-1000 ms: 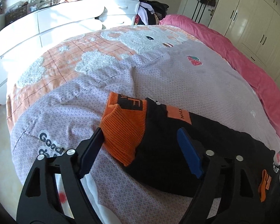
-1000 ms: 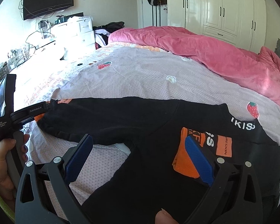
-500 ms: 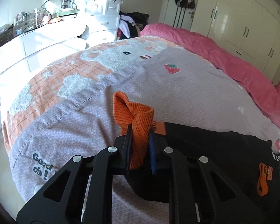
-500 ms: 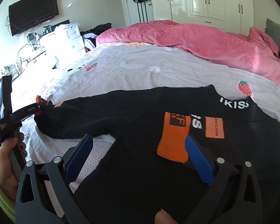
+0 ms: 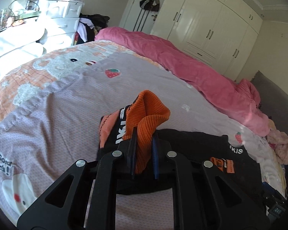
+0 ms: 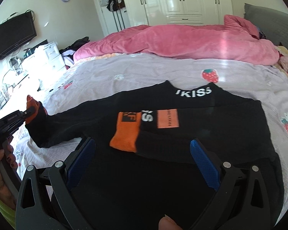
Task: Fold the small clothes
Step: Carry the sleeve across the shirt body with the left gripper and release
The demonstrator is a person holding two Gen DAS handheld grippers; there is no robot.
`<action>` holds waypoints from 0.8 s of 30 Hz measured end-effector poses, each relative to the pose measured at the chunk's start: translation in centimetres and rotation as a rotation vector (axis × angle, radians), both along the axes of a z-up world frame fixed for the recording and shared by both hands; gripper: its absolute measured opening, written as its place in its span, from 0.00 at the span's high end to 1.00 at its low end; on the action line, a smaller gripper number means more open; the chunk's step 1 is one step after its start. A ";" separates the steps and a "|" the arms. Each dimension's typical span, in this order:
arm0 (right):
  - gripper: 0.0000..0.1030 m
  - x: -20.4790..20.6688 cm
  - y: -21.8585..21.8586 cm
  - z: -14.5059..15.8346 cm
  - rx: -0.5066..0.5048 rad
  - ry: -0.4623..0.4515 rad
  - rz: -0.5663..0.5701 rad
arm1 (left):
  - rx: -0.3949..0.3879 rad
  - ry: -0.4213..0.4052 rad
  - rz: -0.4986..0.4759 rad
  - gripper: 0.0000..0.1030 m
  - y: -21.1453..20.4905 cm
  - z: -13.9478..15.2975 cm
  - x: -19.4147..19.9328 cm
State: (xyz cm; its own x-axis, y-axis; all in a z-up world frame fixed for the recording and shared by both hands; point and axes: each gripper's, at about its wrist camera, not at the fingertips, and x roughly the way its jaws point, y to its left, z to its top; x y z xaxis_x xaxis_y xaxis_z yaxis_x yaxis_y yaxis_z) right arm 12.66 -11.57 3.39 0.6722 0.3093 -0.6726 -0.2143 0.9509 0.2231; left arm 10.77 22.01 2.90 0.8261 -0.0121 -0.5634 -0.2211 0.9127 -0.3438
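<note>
a lilac bedspread (image 6: 144, 72) is covering the bed, with a pink duvet (image 6: 182, 38) bunched along its far side. a black sweater (image 6: 201, 126) is lying flat on the bedspread, one sleeve folded across its chest. the right gripper (image 6: 142, 159) is hovering over the sweater, blue pads spread wide. the left gripper (image 5: 144, 153) is pinching the other sleeve's orange cuff (image 5: 149, 115), lifting it off the bedspread.

Bright daylight from the left, glare, fisheye-bent dark corners.
</note>
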 end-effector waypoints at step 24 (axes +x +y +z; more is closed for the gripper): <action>0.05 0.3 -4.7 -1.5 -0.001 0.038 -0.126 | -0.037 0.055 -0.456 0.93 -12.5 -3.3 2.1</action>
State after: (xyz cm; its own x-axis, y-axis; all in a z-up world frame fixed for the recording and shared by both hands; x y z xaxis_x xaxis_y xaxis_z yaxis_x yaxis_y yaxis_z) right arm 13.01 -16.28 1.91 0.6796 0.2236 -0.6986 -0.0848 0.9700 0.2280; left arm 12.90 9.50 -0.43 0.7004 -0.3881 -0.5991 0.1812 0.9085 -0.3766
